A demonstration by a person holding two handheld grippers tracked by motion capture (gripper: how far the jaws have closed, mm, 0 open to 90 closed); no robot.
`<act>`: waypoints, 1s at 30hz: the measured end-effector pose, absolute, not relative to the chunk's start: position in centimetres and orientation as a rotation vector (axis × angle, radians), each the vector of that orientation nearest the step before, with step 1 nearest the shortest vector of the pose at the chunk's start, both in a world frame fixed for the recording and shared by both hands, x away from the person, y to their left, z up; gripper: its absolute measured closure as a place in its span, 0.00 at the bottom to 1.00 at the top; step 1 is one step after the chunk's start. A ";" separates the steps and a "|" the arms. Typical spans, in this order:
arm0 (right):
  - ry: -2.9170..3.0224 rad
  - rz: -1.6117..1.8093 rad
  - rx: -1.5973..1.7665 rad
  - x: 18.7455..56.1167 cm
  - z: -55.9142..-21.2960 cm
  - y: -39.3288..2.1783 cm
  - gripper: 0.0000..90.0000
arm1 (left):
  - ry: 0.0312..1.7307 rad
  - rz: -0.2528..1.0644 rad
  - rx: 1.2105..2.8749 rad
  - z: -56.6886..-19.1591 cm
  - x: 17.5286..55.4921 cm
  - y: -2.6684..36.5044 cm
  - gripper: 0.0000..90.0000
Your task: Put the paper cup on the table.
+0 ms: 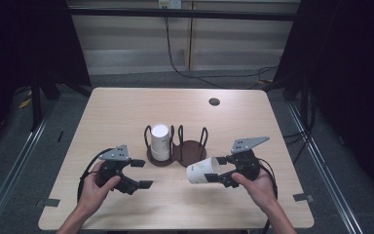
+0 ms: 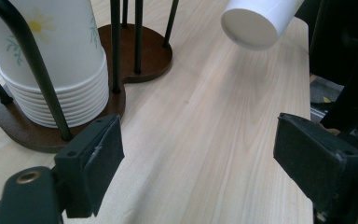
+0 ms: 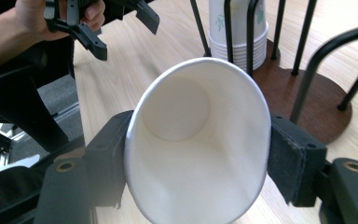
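A single white paper cup (image 1: 202, 170) lies on its side in the air, and my right gripper (image 1: 217, 169) is shut on it near the rim, squeezing the mouth oval (image 3: 196, 154). Its bottom points toward the dark brown two-place cup holder (image 1: 193, 152). The holder's left place carries a stack of flower-printed cups (image 1: 159, 141), bottoms up; the right place is bare. My left gripper (image 1: 141, 173) stands open just left of the holder, nothing between its pads (image 2: 98, 158). In the left gripper view the stack (image 2: 56, 70) is close at upper left and the held cup (image 2: 256, 23) hangs at the top.
The light wooden table (image 1: 126, 112) has a round cable hole (image 1: 214, 101) at the back right. The holder's thin black wire posts (image 3: 249, 32) rise around each place. Black frame legs and cables stand on the floor beyond the table.
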State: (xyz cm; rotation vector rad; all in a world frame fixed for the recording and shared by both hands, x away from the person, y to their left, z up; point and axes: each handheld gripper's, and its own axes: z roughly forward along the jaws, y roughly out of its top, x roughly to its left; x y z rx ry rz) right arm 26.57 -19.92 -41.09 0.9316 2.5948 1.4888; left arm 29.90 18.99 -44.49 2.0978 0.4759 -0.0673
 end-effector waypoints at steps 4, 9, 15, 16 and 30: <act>2.582 1.469 0.951 26.5 -40.9 -20.7 0.33 | 0.472 -0.062 2.099 -44.4 29.9 19.1 0.18; 2.569 1.440 0.973 26.6 -40.8 -21.5 0.33 | 0.473 -0.050 2.103 -44.5 29.8 19.1 0.18; 2.545 1.412 0.998 26.7 -40.3 -22.7 0.33 | 0.468 -0.055 2.115 -44.6 29.9 18.9 0.18; 2.545 1.407 1.006 26.7 -40.3 -22.9 0.33 | 0.467 -0.058 2.113 -44.6 29.9 18.9 0.18; 2.542 1.272 1.044 28.4 -39.3 -24.3 0.32 | 0.445 -0.026 2.133 -44.7 29.8 18.3 0.18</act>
